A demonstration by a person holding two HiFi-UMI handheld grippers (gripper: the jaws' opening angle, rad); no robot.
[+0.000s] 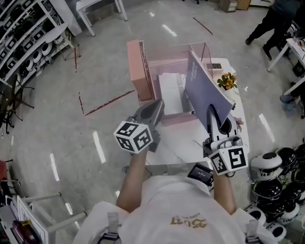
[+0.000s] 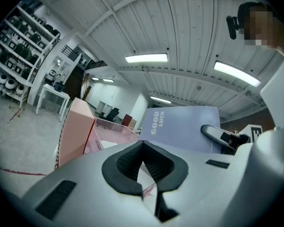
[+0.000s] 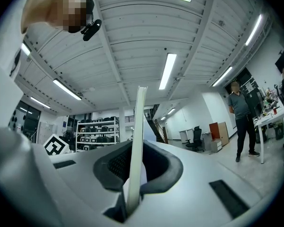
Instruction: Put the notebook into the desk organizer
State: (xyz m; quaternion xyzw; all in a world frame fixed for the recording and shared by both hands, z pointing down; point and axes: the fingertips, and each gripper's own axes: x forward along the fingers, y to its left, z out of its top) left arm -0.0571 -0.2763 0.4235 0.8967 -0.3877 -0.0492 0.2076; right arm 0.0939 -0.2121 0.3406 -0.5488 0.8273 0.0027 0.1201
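A lavender notebook (image 1: 206,88) with "GOOD LUCK" on its cover (image 2: 180,126) hangs tilted in the air over the right side of the pink desk organizer (image 1: 140,70). My right gripper (image 1: 212,115) is shut on its lower edge. In the right gripper view the notebook (image 3: 138,126) stands edge-on between the jaws of that gripper (image 3: 136,155). My left gripper (image 1: 153,110) hovers at the organizer's near left side, shut with nothing in it. In the left gripper view the jaws of the left gripper (image 2: 143,148) meet, with the organizer (image 2: 78,126) ahead.
The organizer has clear dividers and holds white sheets (image 1: 170,93). It stands on a small white table (image 1: 168,154) with a flower bunch (image 1: 226,80) at its right edge. White helmets (image 1: 279,172) crowd the floor at the right. A person (image 1: 279,9) stands far right.
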